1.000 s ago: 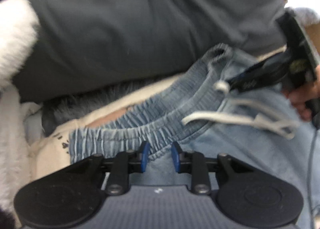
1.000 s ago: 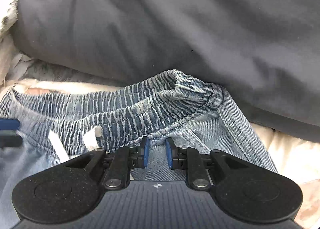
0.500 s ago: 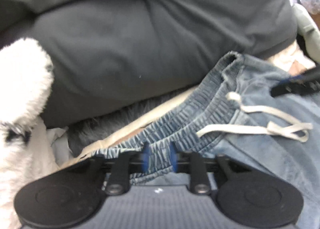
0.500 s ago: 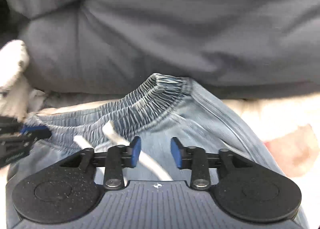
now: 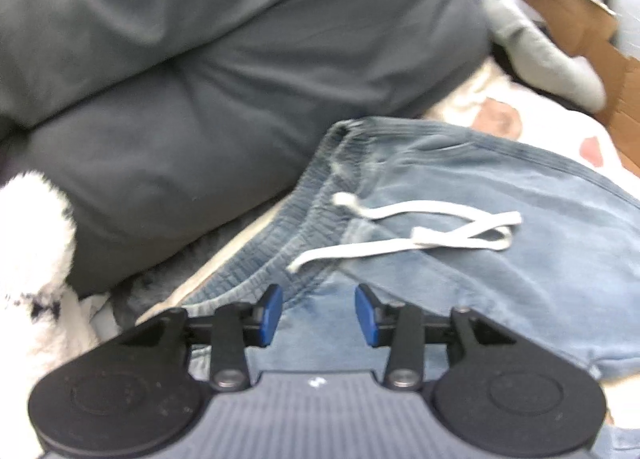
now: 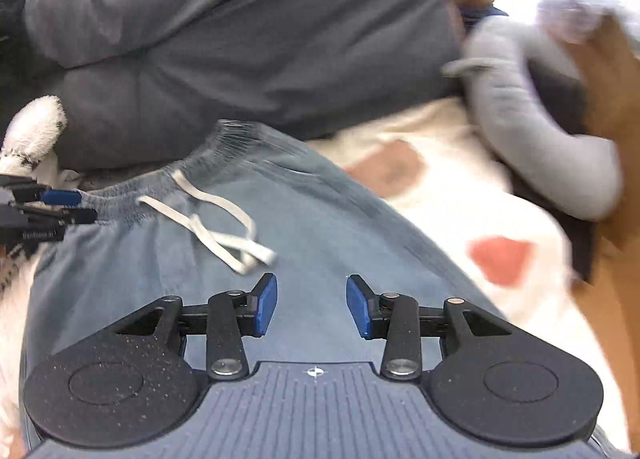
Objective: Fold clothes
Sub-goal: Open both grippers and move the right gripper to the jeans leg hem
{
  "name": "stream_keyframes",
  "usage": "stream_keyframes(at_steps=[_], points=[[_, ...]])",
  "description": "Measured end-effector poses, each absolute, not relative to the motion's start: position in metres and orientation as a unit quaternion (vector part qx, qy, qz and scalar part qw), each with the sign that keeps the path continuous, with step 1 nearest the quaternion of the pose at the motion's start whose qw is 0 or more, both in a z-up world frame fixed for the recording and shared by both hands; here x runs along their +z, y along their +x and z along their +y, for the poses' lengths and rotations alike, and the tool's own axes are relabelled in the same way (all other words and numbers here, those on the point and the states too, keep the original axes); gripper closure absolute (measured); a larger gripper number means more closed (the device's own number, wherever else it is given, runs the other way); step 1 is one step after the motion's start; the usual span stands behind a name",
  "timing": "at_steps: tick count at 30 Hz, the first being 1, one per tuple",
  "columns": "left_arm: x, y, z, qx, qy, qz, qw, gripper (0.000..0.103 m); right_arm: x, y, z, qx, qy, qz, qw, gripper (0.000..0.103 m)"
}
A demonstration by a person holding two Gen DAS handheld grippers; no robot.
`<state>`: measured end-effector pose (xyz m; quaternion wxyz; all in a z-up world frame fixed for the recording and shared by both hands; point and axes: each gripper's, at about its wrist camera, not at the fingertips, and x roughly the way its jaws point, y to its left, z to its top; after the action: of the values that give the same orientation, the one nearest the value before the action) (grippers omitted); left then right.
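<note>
Grey bedding [image 5: 240,71] is piled at the back, and the blue jeans [image 6: 320,227] are spread flat on a white blanket [image 6: 460,187] in front of it. A white drawstring [image 5: 420,231] is seen lying loose on the jeans by the stretchy waistband [image 5: 280,243]. The left gripper [image 5: 318,313] and the right gripper [image 6: 311,309] are both held wide open over the jeans, and nothing is gripped.

One pair of jeans [image 5: 500,259] with one drawstring [image 5: 420,235]. Two grippers [image 5: 318,313] [image 6: 312,305]. One dark garment [image 5: 240,59], one grey sleeve [image 6: 532,119].
</note>
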<state>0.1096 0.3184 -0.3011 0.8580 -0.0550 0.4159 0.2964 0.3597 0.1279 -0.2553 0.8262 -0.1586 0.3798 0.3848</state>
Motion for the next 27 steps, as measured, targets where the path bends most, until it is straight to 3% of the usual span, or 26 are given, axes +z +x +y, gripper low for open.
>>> stream_keyframes(at_steps=[11,14,27], points=[[-0.279,0.148,0.272,0.237,-0.041,0.419,0.875,0.052,-0.241,0.321,-0.018,0.272,-0.091,0.387,0.876,0.052],[-0.278,0.155,0.259,0.210,-0.039,0.424,0.880,0.042,-0.243,0.311,-0.053,0.232,-0.066,0.387,0.890,0.052],[-0.279,0.215,0.192,0.091,0.017,0.471,0.877,0.035,-0.273,0.268,-0.154,0.152,-0.032,0.389,0.908,0.052]])
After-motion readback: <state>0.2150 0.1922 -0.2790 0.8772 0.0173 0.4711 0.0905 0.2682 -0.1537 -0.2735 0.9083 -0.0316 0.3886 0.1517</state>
